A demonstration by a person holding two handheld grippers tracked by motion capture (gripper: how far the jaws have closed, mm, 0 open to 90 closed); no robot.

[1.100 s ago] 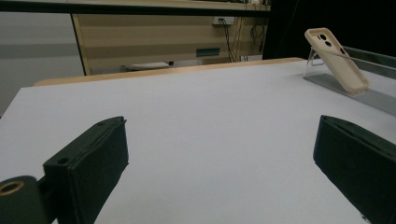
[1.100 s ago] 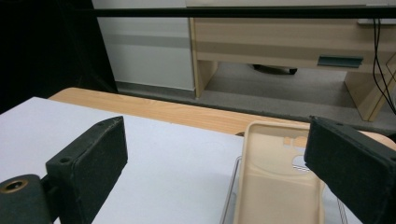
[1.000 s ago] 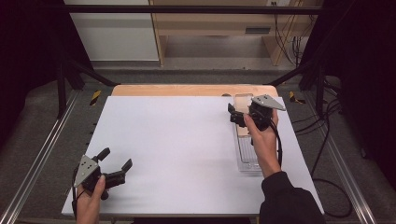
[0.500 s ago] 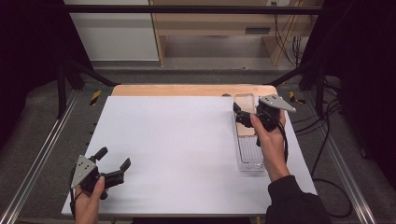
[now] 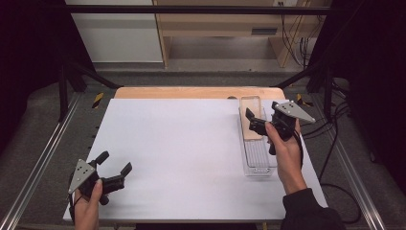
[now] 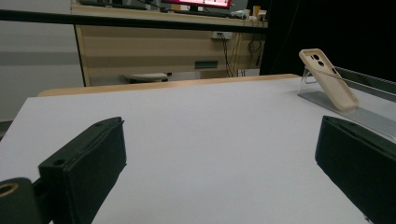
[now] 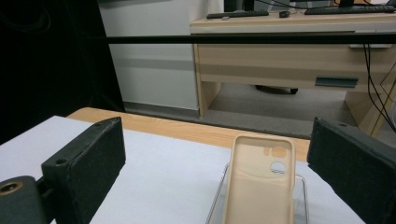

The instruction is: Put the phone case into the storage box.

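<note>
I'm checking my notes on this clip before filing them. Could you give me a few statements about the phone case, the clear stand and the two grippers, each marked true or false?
1. The beige phone case leans tilted on the clear stand. True.
2. The right gripper is shut on the phone case. False: its jaws stand open, with the case between and beyond them, untouched.
3. The left gripper is open, near the table's near left corner. True.
4. The stand sits on the left half of the white table. False: it sits near the right edge.
5. The case's inside, with its camera cutout, faces the right gripper. True.
</note>
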